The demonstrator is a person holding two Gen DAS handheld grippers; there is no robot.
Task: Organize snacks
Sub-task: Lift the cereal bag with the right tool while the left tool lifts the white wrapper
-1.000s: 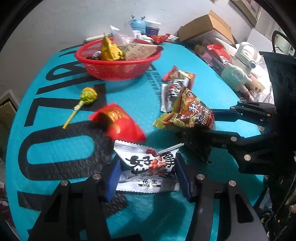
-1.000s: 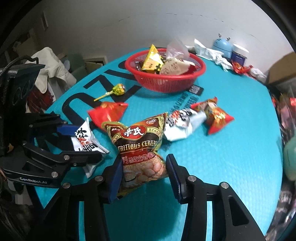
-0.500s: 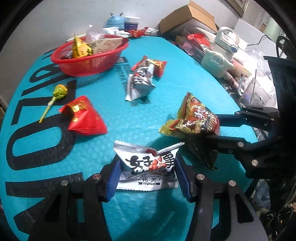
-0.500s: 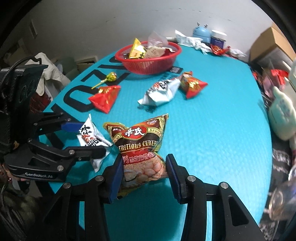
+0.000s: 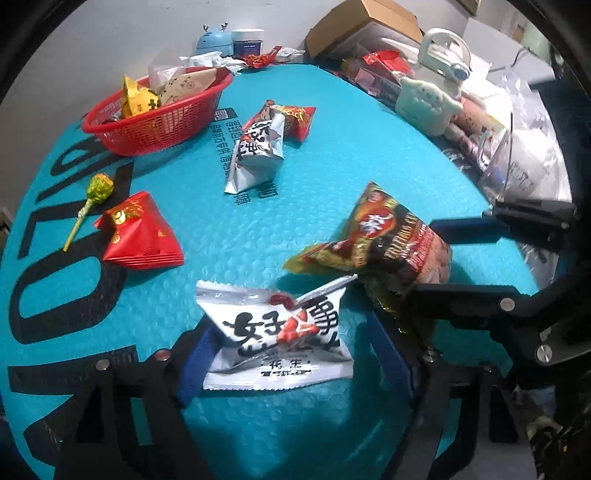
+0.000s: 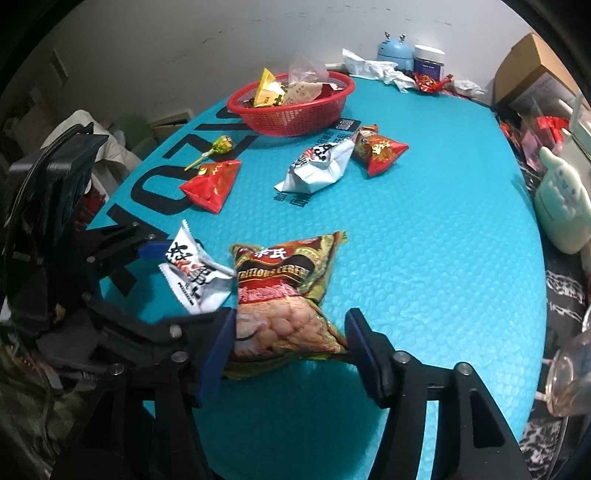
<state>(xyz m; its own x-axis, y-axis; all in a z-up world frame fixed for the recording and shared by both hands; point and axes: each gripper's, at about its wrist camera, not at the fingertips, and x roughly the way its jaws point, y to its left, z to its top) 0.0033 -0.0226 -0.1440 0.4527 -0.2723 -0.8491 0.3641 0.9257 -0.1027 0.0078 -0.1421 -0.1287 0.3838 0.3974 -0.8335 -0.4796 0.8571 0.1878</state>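
Left wrist view puts us over the near edge of the teal surface, with our left claw opening. Its blue pads stand clear of the white peanut packet, which lies between them on the mat, so we have no grip on it. Just beside it toward the right edge lies the brown cereal bag, set between the jaws of our right claw, whose black fingers reach in from the right side of this view.

Right wrist view shows that claw opening too. One blue pad is at the bag's left side, but the other stands visibly apart from its right edge, so the bag is resting on the surface rather than pinched. The white packet's corner touches or overlaps the bag's left edge; we cannot tell which.

Toward the far edge sits the red basket, already carrying a yellow packet and a beige one. Between it and us, near the middle of the surface, a silver-white pouch lies against a red patterned packet. Toward the left edge, a red triangular packet lies beside a green-wrapped lollipop. Beyond the right edge we see a pale green figure and, past the far corner, a cardboard box.
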